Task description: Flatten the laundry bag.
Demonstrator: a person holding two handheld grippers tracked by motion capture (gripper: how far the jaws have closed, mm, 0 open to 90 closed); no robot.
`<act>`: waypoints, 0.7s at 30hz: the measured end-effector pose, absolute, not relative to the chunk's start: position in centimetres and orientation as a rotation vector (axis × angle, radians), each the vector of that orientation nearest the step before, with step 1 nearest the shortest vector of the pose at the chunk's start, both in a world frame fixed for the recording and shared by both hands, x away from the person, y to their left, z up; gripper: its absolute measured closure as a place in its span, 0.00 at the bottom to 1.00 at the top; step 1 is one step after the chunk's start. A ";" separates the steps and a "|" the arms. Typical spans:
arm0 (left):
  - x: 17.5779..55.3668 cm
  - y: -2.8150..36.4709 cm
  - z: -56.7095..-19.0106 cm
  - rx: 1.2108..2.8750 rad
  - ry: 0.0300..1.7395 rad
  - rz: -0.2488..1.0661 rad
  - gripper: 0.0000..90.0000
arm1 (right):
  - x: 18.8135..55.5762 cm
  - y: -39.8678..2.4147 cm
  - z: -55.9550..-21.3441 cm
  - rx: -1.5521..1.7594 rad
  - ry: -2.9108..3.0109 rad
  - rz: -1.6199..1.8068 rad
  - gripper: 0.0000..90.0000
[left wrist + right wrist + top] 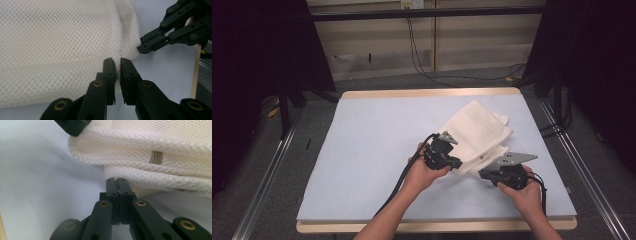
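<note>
I see a soft white net bag (477, 135) with tiny holes, folded and lumpy, on the right half of the smooth pale blue table (362, 150), my left gripper (118, 65) pinching its edge, my right gripper (116, 185) clamped on its lower layer, hard black jaws together.

we can read no text, label, brand, number or sign anywhere in these pictures.
</note>
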State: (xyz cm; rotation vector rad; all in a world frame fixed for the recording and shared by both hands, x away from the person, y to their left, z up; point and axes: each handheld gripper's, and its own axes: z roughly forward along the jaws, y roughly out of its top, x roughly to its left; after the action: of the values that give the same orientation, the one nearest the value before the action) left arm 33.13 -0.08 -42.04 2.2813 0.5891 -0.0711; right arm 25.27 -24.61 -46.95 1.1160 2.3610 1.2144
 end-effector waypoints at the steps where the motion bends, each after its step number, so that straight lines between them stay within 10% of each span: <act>1: 33.3 0.2 -41.9 2.257 0.621 -0.089 0.97 | 25.3 -24.6 -47.0 1.110 2.374 1.198 1.00; 21: 36.4 6.0 -40.0 2.083 0.855 -0.064 1.00 | 25.1 -26.2 -46.8 1.125 2.381 1.169 1.00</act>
State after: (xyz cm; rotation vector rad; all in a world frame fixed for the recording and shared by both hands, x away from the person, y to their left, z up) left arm 36.42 6.05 -39.98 2.0831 0.8550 -0.0643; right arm 25.10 -26.16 -46.81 1.1254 2.3806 1.1687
